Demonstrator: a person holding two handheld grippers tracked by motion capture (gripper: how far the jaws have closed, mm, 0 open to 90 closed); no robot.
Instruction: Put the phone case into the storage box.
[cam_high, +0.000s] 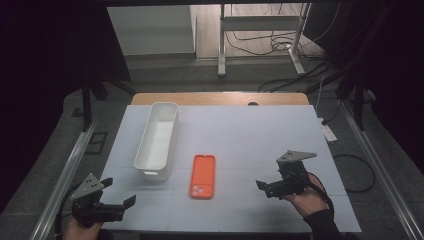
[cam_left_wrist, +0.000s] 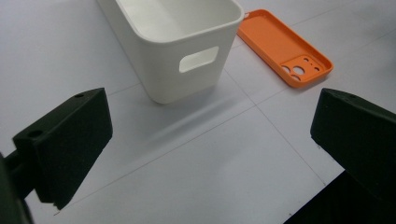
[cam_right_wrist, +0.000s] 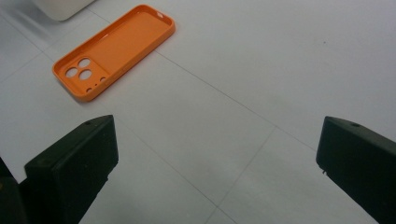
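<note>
We note the orange phone case (cam_high: 202, 176) lying flat, inside up, on the white desk (cam_high: 260, 135), just right of the white bin (cam_high: 157, 140). Left claw (cam_high: 117, 192) and right claw (cam_high: 263, 186) both gape wide, holding nothing, flanking the case.

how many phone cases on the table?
1. The orange phone case lies flat, inside up, near mid-table, just right of the white bin. The bin's inside looks empty, though its near end is hidden.
</note>
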